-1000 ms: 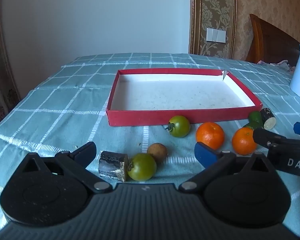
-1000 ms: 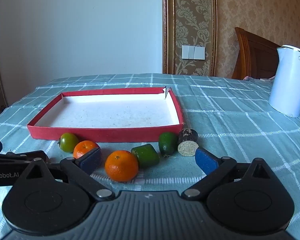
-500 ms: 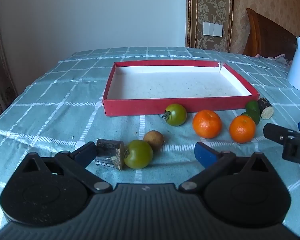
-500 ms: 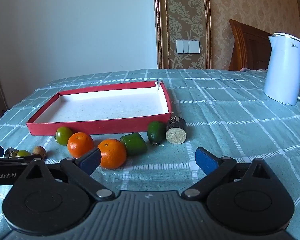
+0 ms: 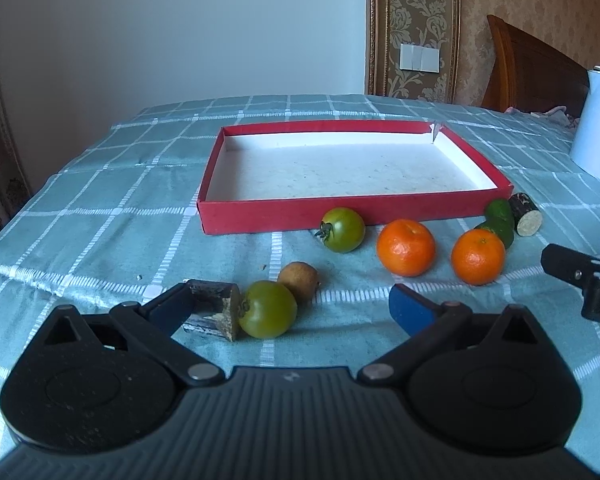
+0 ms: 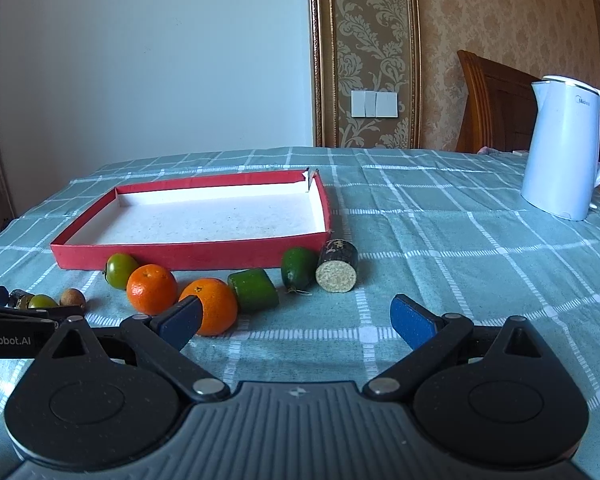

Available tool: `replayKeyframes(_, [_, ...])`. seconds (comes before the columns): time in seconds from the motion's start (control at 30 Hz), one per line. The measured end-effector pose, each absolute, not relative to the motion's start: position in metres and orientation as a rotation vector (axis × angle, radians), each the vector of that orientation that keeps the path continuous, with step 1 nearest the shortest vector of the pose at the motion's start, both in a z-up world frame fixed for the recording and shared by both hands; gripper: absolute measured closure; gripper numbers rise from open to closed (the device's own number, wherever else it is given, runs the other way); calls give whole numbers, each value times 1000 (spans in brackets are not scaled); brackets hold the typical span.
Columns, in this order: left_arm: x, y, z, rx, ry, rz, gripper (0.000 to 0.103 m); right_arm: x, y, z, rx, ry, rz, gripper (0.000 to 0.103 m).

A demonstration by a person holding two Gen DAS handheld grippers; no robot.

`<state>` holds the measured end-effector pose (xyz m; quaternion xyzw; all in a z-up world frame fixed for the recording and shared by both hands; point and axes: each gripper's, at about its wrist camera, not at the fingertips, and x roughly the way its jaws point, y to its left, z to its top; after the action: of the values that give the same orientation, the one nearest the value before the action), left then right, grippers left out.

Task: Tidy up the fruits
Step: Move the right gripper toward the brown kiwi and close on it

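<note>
The shallow red cardboard tray (image 5: 354,214) with a white floor sits on the checked teal tablecloth (image 5: 100,216). In front of its near wall lie green tomatoes (image 5: 342,229), two round oranges (image 5: 406,247), a small brown fruit (image 5: 299,276) and a dark sugarcane stub (image 5: 210,314). The left gripper (image 5: 288,308) and right gripper (image 6: 296,318) both gape wide, holding nothing.
</note>
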<state>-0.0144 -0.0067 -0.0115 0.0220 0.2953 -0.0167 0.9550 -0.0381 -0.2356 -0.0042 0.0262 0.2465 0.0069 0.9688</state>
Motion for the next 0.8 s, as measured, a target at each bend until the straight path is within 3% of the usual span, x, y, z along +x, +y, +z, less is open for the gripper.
replayKeyframes(0.5, [-13,-2,-13,35,598,-15,0,-43,-246,-8,69,509,61,2])
replayKeyframes(0.8, [-11,24,-13,-4,605,39,0,-73,-211,-2,-15,532,380,3])
